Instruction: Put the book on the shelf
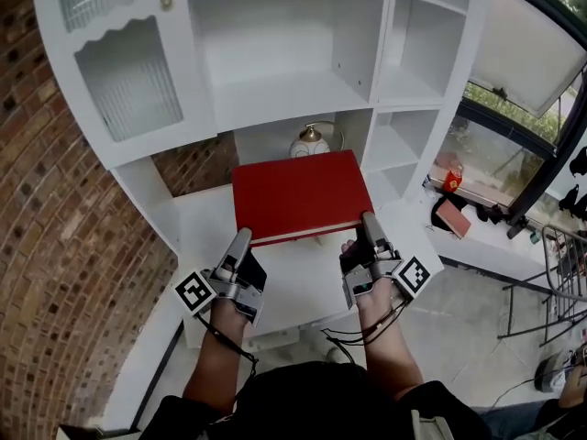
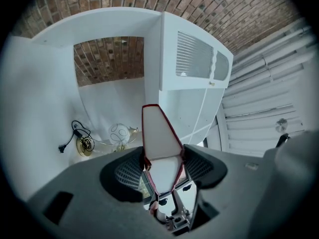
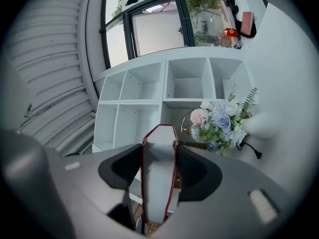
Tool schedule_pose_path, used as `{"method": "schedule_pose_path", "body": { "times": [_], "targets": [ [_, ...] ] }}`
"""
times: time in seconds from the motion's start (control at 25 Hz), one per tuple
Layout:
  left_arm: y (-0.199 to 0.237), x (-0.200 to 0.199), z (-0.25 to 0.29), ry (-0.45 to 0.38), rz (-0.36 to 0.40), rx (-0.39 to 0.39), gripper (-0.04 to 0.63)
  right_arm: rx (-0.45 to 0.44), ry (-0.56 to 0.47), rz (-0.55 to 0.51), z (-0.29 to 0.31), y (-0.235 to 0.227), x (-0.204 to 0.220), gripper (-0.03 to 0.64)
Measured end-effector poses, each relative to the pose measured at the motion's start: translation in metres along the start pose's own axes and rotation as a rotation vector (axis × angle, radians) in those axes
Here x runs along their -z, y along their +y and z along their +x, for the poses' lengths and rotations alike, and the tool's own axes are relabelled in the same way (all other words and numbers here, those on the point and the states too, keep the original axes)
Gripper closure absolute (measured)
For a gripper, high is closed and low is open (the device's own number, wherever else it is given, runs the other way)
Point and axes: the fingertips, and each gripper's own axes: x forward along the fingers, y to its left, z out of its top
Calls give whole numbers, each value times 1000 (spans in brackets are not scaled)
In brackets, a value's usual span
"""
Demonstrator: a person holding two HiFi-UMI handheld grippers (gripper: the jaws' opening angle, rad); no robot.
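Observation:
A red hardcover book (image 1: 301,193) lies flat in the air above the white shelf unit's lower ledge (image 1: 206,216), held from both near corners. My left gripper (image 1: 243,242) is shut on the book's near left corner; the book's white page edge (image 2: 159,138) stands between its jaws. My right gripper (image 1: 367,225) is shut on the near right corner, with the page edge (image 3: 158,173) pinched between its pads. A wide open shelf bay (image 1: 275,90) lies beyond the book.
A round white and gold lamp (image 1: 310,141) stands in the niche behind the book, with its cord (image 2: 75,133) on the ledge. A flower bouquet (image 3: 222,121) sits to the right. Cubby shelves (image 3: 149,103), a slatted cabinet door (image 1: 128,85) and a brick wall (image 1: 55,246) surround the spot.

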Motion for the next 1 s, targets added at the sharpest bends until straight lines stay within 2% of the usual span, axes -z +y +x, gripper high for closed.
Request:
{"method": "schedule_pose_path", "body": {
  "times": [0.44,1.0],
  "targets": [
    [-19,1,33,-107,101,25,341,-90,120,29,47,14,-31,394],
    [-55,-26,74,-162,205,102,339,-209,164,29,92,47,-44,394]
  ]
}}
